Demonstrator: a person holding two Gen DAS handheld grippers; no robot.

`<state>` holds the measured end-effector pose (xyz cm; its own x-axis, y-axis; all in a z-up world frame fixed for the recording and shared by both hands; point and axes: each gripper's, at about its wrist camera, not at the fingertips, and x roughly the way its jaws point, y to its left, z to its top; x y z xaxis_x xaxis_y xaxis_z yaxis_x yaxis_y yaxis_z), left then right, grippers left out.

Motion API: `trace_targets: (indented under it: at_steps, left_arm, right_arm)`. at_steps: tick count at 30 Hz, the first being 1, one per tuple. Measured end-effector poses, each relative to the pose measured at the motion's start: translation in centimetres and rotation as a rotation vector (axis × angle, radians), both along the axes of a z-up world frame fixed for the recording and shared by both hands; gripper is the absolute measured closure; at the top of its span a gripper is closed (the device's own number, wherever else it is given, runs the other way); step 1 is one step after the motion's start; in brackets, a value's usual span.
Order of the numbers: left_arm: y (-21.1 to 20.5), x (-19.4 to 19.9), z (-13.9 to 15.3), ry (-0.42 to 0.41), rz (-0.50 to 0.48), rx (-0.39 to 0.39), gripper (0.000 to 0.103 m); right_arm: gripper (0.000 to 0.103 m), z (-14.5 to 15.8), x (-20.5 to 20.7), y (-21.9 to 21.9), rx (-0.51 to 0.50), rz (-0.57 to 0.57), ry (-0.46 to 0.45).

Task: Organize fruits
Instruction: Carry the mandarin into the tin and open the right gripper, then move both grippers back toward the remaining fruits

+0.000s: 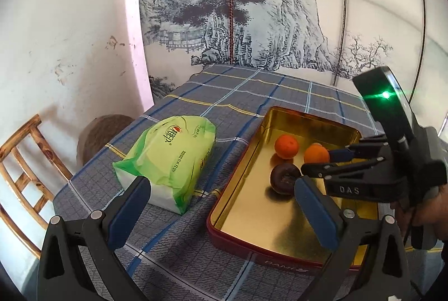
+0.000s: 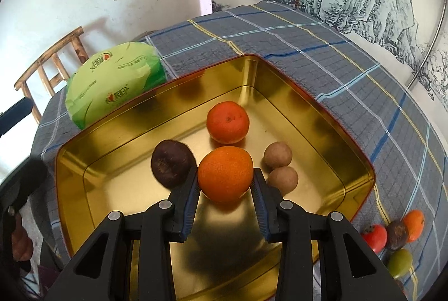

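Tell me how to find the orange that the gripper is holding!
Look inside the gold tin on the checked tablecloth. Two oranges sit in the middle; the held orange is the nearer one, squeezed between the right gripper's black fingers. The other orange lies free behind it, touched by nothing.

Tin's (image 2: 280,71) near end bare, dark fruit (image 2: 172,166) and two brown fruits (image 2: 280,165) flanking held orange (image 2: 225,173)
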<state>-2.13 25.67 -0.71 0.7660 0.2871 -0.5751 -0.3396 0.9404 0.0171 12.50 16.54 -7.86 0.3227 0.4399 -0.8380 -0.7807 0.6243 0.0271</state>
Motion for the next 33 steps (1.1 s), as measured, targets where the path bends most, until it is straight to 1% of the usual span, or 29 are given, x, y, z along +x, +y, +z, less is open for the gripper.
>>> trace_targets:
  at_steps: [9, 13, 20, 23, 26, 29, 30, 32, 33]
  left_arm:
    - [-0.1, 0.3, -0.4, 0.004, -0.015, -0.005, 0.001]
    - [-0.1, 0.3, -0.8, 0.008, -0.018, -0.008, 0.001]
    - [-0.3, 0.3, -1.2, 0.017, -0.02, -0.01, 0.001]
    - [-0.4, 0.2, -1.3, 0.019, -0.021, -0.008, 0.001]
    - [-0.6, 0.1, -1.3, 0.025, -0.027, -0.008, 0.001]
    - [-1.0, -0.2, -1.1, 0.017, -0.047, 0.006, 0.001]
    - [-1.2, -0.4, -0.9, 0.012, -0.055, 0.01, 0.001]
    - [-1.8, -0.7, -0.5, -0.008, -0.082, 0.029, 0.001]
    - [-2.1, -0.9, -0.2, -0.014, -0.091, 0.035, 0.001]
  right_arm:
    - [0.065, -0.6, 0.5, 0.9, -0.009, -0.003, 0.0]
    - [0.065, -0.7, 0.8, 1.1, 0.005, -0.011, 0.003]
    - [0.064, 0.3, 1.3, 1.0, 0.071, -0.033, -0.002]
    - [0.064, 1.1, 1.0, 0.7, 0.11, -0.039, -0.023]
    - [0.064, 2.1, 0.5, -0.5, 0.163, -0.054, -0.032]
    - [0.063, 3.1, -0.4, -3.0, 0.204, -0.079, -0.057]
    - [0.062, 3.4, -0.9, -4.3, 0.22, -0.094, -0.067]
    - [0.057, 3.8, -1.6, -7.2, 0.246, -0.126, -0.083]
    - [0.055, 3.8, -2.1, -9.6, 0.25, -0.155, -0.099]
